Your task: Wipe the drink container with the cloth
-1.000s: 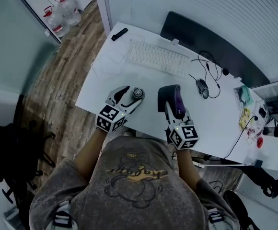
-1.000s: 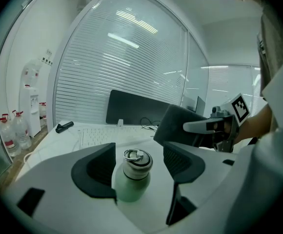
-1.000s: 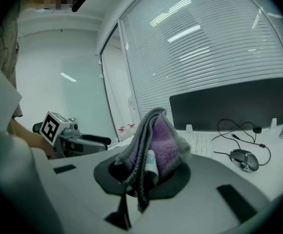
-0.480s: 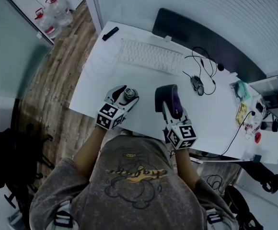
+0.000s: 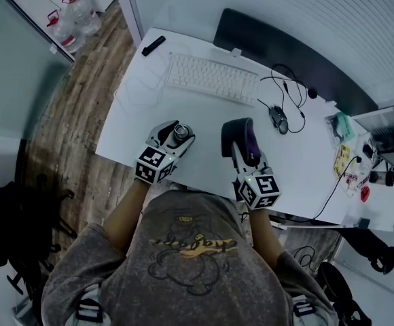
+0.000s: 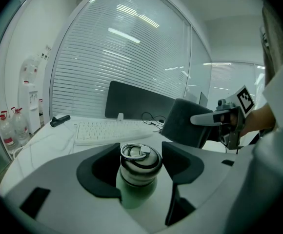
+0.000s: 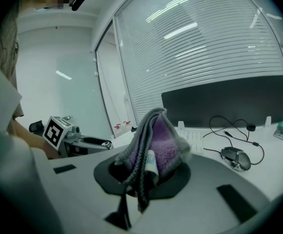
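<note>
The drink container (image 6: 140, 165), a pale green bottle with a steel ring cap, stands on the white desk (image 5: 306, 175) near its front edge. My left gripper (image 6: 141, 155) has it between its jaws, which have just been closing; both pads now rest against the cap's sides. In the head view the bottle (image 5: 181, 132) sits inside the left gripper (image 5: 176, 134). My right gripper (image 7: 149, 172) is shut on a folded grey and purple cloth (image 7: 156, 140), which stands up from its jaws. That cloth (image 5: 241, 138) hangs a hand's width right of the bottle, apart from it.
A white keyboard (image 5: 210, 79), a dark monitor (image 5: 285, 46) and a wired mouse (image 5: 279, 119) lie further back on the desk. A black marker (image 5: 153, 45) lies at the far left corner. Small items crowd the right end (image 5: 353, 161). Water jugs (image 5: 71, 22) stand on the wooden floor.
My left gripper has slid further round the bottle, which now sits deeper between its jaws. The right gripper still holds the cloth and has barely shifted.
</note>
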`<state>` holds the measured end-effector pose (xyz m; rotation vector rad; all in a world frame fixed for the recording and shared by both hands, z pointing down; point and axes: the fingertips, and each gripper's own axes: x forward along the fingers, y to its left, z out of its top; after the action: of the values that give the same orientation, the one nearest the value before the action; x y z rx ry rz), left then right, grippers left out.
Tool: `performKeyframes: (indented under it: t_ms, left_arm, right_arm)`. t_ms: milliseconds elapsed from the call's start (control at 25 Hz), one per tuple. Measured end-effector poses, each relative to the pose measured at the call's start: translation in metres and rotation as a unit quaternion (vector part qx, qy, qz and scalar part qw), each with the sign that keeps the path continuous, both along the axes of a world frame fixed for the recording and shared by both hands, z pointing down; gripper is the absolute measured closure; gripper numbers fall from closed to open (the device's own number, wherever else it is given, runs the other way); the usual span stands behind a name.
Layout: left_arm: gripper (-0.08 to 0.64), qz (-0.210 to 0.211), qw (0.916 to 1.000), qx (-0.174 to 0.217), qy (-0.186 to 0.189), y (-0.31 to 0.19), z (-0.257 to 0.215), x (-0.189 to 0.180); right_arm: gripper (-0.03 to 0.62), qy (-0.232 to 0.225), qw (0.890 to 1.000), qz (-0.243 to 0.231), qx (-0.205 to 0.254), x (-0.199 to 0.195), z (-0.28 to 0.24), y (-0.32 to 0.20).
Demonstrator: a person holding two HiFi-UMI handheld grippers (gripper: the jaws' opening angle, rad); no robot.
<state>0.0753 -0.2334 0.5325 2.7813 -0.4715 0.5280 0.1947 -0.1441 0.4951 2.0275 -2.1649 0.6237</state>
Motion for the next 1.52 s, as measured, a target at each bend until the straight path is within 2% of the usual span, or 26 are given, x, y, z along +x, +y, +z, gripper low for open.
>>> performKeyframes:
  t_ms: [200, 480, 720, 920, 1080, 1200, 1280, 1400, 1520]
  left_arm:
    - [0.285, -0.003, 1.0000, -0.003, 0.000, 0.000, 0.000, 0.001]
    - [0.285, -0.003, 1.0000, -0.008, 0.002, 0.001, 0.001, 0.002]
    - [0.287, -0.004, 0.9999, -0.011, 0.001, 0.001, 0.002, 0.002]
    - [0.287, -0.009, 0.9998, -0.014, 0.005, 0.000, 0.002, 0.003]
    - [0.287, -0.012, 0.9997, -0.018, 0.009, 0.000, 0.003, 0.003]
    - [0.287, -0.012, 0.9997, -0.020, 0.010, 0.001, 0.003, 0.002]
    - [0.287, -0.016, 0.9997, -0.018, 0.009, 0.002, 0.003, -0.001]
    - [0.288, -0.019, 0.9996, -0.017, 0.011, 0.001, 0.002, -0.001]
    - [0.287, -0.018, 0.9996, -0.020, 0.014, 0.000, 0.003, 0.002]
  right_arm:
    - [0.535, 0.007, 1.000, -0.023, 0.000, 0.003, -0.001, -0.011]
    - [0.537, 0.045, 0.992, -0.117, 0.004, 0.002, -0.009, -0.056]
    - [0.535, 0.089, 0.977, -0.192, 0.017, -0.001, -0.028, -0.102]
    - [0.535, 0.111, 0.957, -0.265, 0.032, -0.020, -0.047, -0.146]
    - [0.536, 0.121, 0.932, -0.339, 0.037, -0.045, -0.046, -0.174]
    - [0.536, 0.126, 0.907, -0.401, 0.028, -0.068, -0.034, -0.186]
    - [0.535, 0.127, 0.882, -0.453, 0.018, -0.089, -0.021, -0.189]
    - [0.537, 0.115, 0.839, -0.532, -0.004, -0.116, 0.000, -0.188]
    - [0.537, 0.099, 0.799, -0.592, -0.028, -0.132, 0.023, -0.186]
